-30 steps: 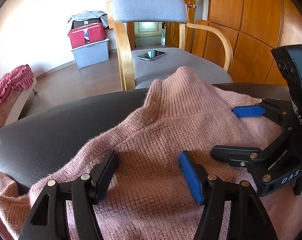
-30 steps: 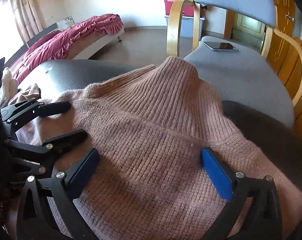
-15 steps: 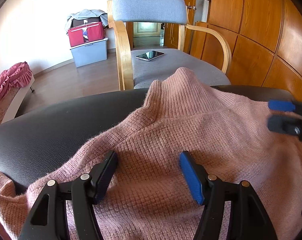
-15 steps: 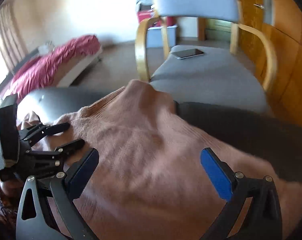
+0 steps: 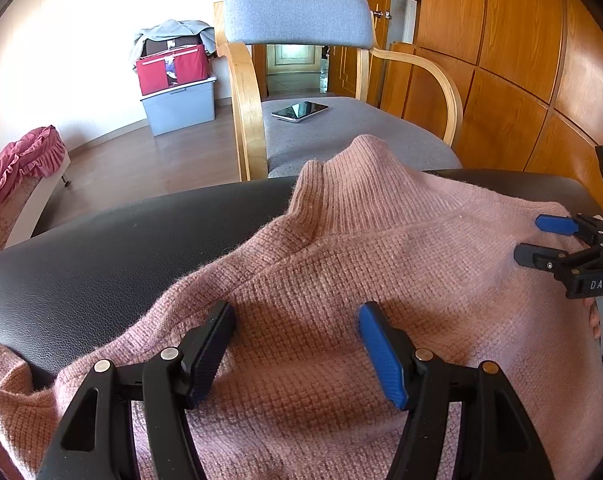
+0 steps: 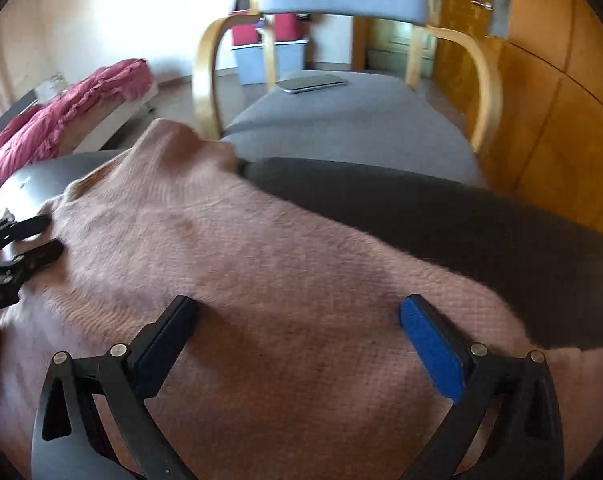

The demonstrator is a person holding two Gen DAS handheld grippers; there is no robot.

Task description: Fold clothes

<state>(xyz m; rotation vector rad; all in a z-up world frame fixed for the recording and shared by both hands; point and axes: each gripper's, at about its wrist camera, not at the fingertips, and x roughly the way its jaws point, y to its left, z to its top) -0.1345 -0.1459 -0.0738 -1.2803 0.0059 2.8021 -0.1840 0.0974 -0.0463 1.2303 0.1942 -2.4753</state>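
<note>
Wood-panelled room here, with a grey armchair (image 5: 301,32) pulled up right behind the black padded worktop (image 5: 101,248) I'm folding on. There's a phone (image 5: 300,111) sitting on the chair seat, a storage bin (image 5: 179,106) with a red bag on it further off beyond the chair, and a bed with a crimson cover (image 6: 69,108) off to the chair's left.

The pink knit sweater (image 5: 341,280) is spread across the worktop on my side of the chair, turtleneck collar (image 5: 349,176) pointing at the seat and hanging just over the far edge. One sleeve droops off the worktop to the left of the chair.

My left tool (image 5: 297,344) is spread wide, tips down on the knit near the left shoulder, nothing pinched. I reckon it's parked there to pin the sweater flat so it doesn't slide. My right tool (image 6: 299,332) is spread wide too, over the right shoulder area, near the edge where the knit meets bare worktop. Picture's blurry on that side, so I can't swear whether the pads touch the fabric, but nothing is gripped.

My guess: one tool on each shoulder, either side of the collar, sets me up to grab both sides evenly. Nothing folded yet, still all laid out flat.
</note>
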